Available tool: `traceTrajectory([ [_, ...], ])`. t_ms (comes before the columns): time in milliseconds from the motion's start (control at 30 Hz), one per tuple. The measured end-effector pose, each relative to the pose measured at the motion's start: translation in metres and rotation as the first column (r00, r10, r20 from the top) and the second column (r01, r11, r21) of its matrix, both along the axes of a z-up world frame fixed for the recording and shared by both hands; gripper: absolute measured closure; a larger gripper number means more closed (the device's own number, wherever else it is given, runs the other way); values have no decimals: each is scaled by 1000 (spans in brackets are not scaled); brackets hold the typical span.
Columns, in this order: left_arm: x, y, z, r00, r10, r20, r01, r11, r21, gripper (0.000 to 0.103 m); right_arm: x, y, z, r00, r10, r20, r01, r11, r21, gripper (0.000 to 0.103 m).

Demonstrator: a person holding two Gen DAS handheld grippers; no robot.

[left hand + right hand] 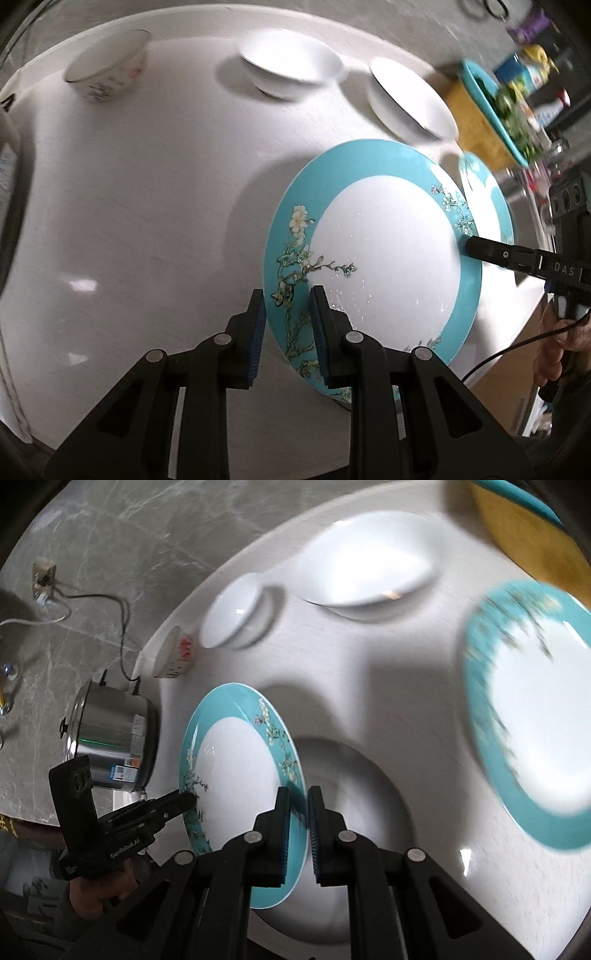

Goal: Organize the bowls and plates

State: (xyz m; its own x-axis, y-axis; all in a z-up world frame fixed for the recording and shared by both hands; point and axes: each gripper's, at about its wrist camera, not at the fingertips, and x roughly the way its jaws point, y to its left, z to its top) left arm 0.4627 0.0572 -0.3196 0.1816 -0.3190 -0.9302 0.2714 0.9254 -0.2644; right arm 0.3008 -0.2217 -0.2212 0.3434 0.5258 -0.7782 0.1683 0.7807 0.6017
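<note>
A round white bench [129,221] carries the dishes, with grey marble floor beyond its edge and a steel cooker [110,734] standing down there.

The left gripper [288,314] is clenched over the near rim of a teal blossom-pattern plate [373,251], one finger on each face. The right gripper [298,812] pinches the opposite rim of that same plate, so the plate hangs tilted between the two, apparently lifted off the bench, casting a shadow below.

Just beyond the right gripper's far side lies a second teal plate [535,716], flat on the bench. Farther ahead of the left gripper stand two white bowls [291,70] [410,99], and off to its left a small patterned bowl [107,70] near the bench edge.

The step in hand looks like carrying the held plate across to stack it on the second one. The next move likely calls for both grippers travelling together, levelling the plate, centring it over its partner and lowering before either lets go; uneven release could let it slide.
</note>
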Motion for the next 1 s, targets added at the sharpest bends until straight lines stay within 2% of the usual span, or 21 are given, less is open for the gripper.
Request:
traceTrajectory([
  [200,-20,-32,-10,999,-33,-6,33,999,27,82,-21,-19,-14,999,-26,-27,25,1000,-9,91],
  [600,-49,-37,-28,999,-40,-13,41,995,90,81,-29,-16,-30,998,37,-49,-41,996,-80,89],
  [667,-42,-39,-28,999,-43,-10,44,994,100,81,-28,-14,-31,998,50,-47,-54,994,-100,88],
  [900,-51,-47,-28,997,-71,32,64,984,169,81,-27,3,-29,994,102,-28,-106,971,-216,85],
  [1000,-54,-57,-29,994,-92,51,79,974,212,81,-27,17,-24,990,139,-23,-139,942,-305,83],
])
